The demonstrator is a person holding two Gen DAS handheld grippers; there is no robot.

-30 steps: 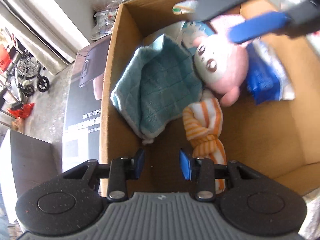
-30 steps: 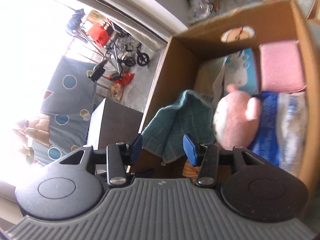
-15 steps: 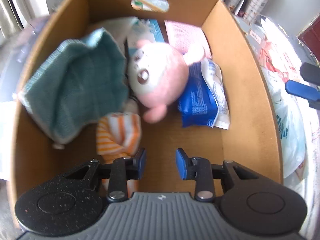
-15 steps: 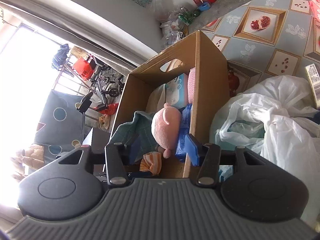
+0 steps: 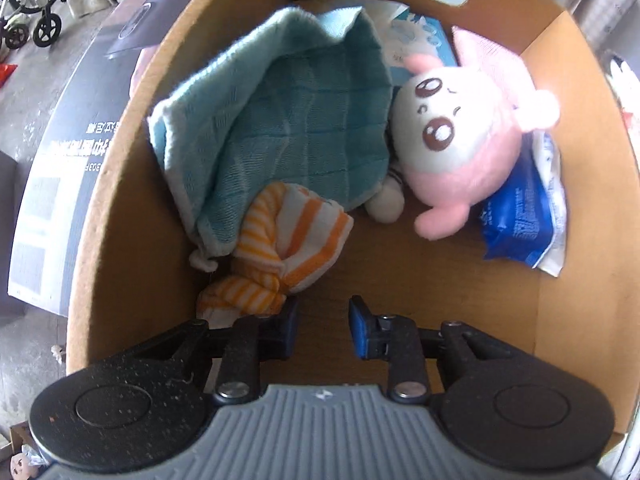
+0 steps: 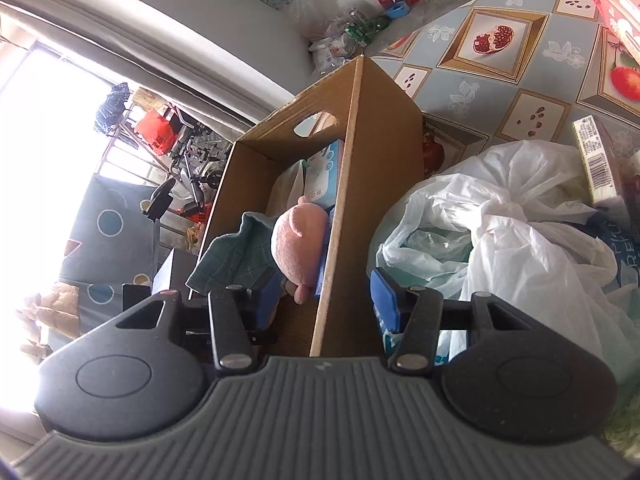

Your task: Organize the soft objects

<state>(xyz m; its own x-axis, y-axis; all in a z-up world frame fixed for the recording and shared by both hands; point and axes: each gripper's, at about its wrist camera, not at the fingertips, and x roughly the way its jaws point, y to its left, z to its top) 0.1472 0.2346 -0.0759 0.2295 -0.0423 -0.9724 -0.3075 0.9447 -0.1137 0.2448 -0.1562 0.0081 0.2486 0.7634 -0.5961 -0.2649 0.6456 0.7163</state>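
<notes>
Cardboard box [image 5: 580, 208] holding teal towel [image 5: 288, 120], pink plush [image 5: 464, 140], perhaps tissue packs, both grippers' jaws apart, empty.

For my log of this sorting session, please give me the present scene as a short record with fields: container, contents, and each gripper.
container: cardboard box, open top
contents: teal cloth, pink plush toy, orange striped cloth, blue packet
left gripper: open, empty, inside the box, beside the orange striped cloth
right gripper: open, empty, jaws on either side of the box wall
outside box: white plastic bag

plush toy [image 5: 460, 148] in box [image 5: 100, 208], right of towel [image 5: 288, 120]
</notes>
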